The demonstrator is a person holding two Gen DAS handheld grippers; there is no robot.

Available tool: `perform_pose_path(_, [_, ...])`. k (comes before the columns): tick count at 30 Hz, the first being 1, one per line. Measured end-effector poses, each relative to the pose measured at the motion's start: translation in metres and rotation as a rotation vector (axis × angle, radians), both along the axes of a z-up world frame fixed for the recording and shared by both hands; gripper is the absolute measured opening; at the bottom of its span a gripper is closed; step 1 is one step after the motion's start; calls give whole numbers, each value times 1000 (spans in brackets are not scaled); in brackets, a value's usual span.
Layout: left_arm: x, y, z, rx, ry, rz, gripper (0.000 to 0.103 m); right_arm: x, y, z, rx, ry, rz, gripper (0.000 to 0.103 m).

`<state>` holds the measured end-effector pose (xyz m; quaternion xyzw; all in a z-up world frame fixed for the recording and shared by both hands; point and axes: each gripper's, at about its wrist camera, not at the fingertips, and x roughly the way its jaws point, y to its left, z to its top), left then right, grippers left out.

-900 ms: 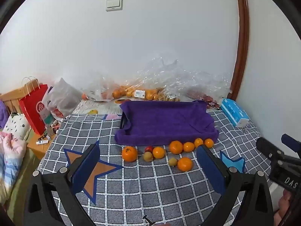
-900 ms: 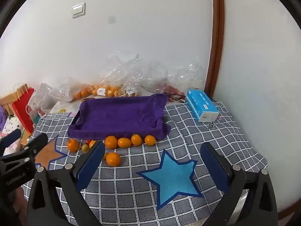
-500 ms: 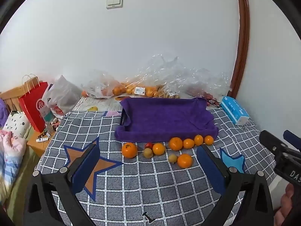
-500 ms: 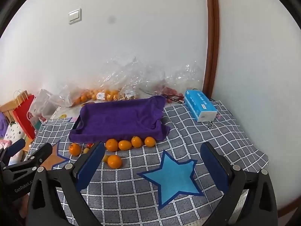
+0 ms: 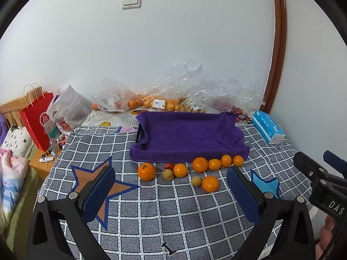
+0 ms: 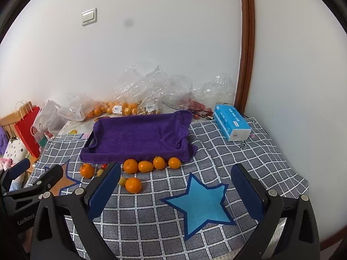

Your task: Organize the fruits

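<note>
Both grippers hang above the near part of the checked cloth, and nothing has been picked up yet, so the step in hand looks like the approach to the first fruit. The left gripper has its fingers spread wide and empty; the right gripper is likewise spread, with nothing between its fingers.

The fruits lie in a loose row on the cloth, just in front of the near edge of the purple tray, which holds no fruit. From the left there is a large orange, a small red fruit and a pale one, then more oranges running right. One orange sits nearer, apart from the row, with a small yellowish fruit touching its left side.

The next move probably calls for lowering one gripper over a single fruit, the near orange being the easiest to reach, and closing gently, since round fruit may roll and its small neighbour could be nudged.
</note>
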<state>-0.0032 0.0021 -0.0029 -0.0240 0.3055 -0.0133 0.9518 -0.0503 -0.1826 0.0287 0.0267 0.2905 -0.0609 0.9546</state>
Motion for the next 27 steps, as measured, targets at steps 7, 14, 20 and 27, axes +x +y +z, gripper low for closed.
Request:
perform_pose_path(7, [-3, 0, 2, 4, -11, 1, 103, -2, 2, 0, -2, -7, -4, 100])
perform_pose_path(14, [-5, 0, 4, 3, -15, 0, 103, -2, 0, 1, 1, -7, -8, 100])
perform_pose_path(20, [-4, 0, 4, 9, -10, 6, 103, -3, -2, 1, 4, -8, -7, 100])
perform_pose_path(27, [-6, -1, 5, 12, -17, 3, 103, -2, 0, 1, 2, -9, -5, 100])
